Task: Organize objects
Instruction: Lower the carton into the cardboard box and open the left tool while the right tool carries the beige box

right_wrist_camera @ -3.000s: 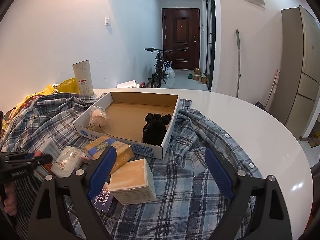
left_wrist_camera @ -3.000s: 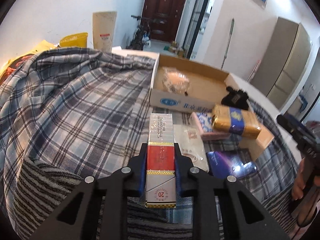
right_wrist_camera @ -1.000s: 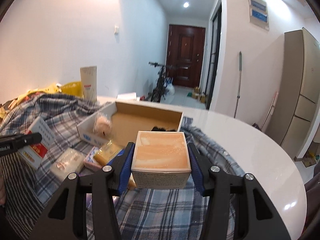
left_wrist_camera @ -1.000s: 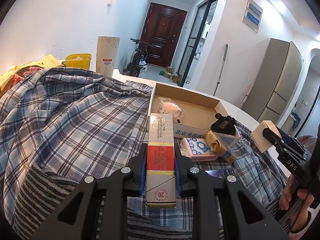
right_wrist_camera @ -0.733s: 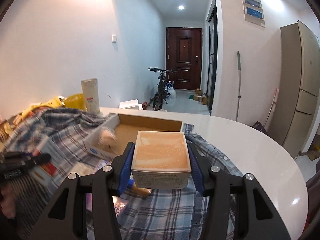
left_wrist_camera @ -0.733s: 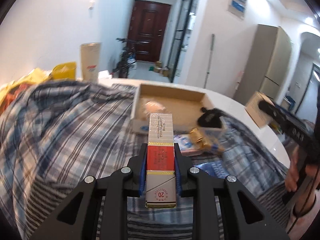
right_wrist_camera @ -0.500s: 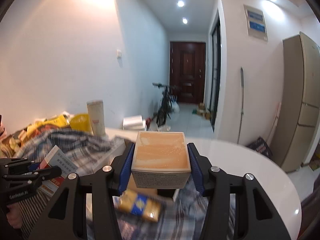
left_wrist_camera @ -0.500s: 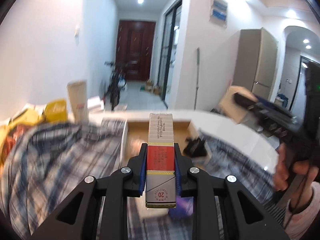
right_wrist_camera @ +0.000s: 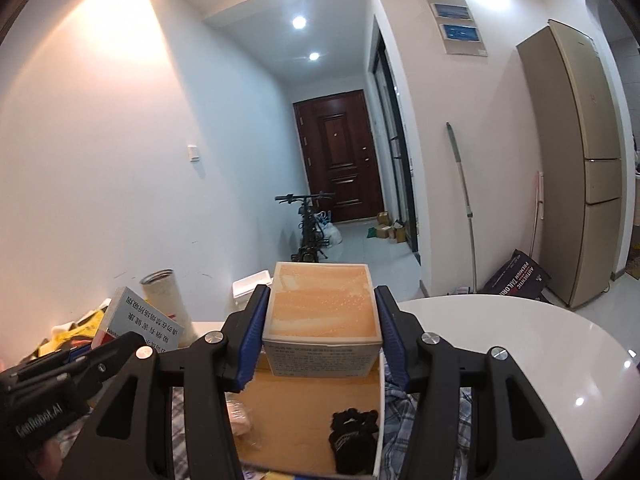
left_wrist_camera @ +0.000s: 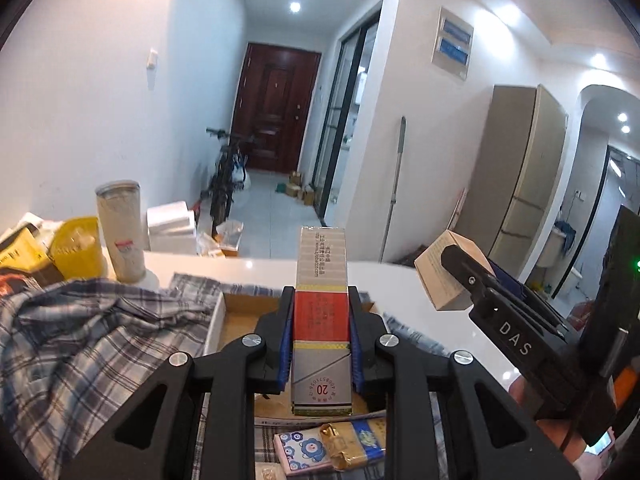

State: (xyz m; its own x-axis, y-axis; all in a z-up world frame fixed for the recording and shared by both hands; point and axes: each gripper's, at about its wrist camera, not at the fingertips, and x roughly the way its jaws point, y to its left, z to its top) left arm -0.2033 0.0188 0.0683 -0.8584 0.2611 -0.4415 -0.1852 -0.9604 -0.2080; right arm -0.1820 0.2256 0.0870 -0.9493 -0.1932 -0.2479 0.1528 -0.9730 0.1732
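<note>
My left gripper (left_wrist_camera: 320, 304) is shut on a long silver and red cigarette carton (left_wrist_camera: 321, 300), held lengthwise above the near end of an open cardboard box (left_wrist_camera: 236, 320). In the right wrist view my right gripper (right_wrist_camera: 322, 312) is shut on a square tan box (right_wrist_camera: 322, 314) over the same cardboard box (right_wrist_camera: 308, 412). The tan box (left_wrist_camera: 442, 276) and right gripper show at the right of the left wrist view. The carton (right_wrist_camera: 146, 316) and left gripper appear at the lower left of the right wrist view. A black bundle (right_wrist_camera: 354, 444) and a wrapped pale item (right_wrist_camera: 240, 420) lie inside the cardboard box.
A plaid shirt (left_wrist_camera: 80, 344) covers the round white table (right_wrist_camera: 500, 340). A gold and blue packet (left_wrist_camera: 356, 446) and a pink patterned pack (left_wrist_camera: 304, 450) lie just before the cardboard box. A tall paper tube (left_wrist_camera: 120, 232) and a yellow tub (left_wrist_camera: 76, 252) stand at the far left.
Both grippers have risen and tilted up with their loads, so the room fills the views and the table has sunk low. The right gripper has come nearer to the left one.
</note>
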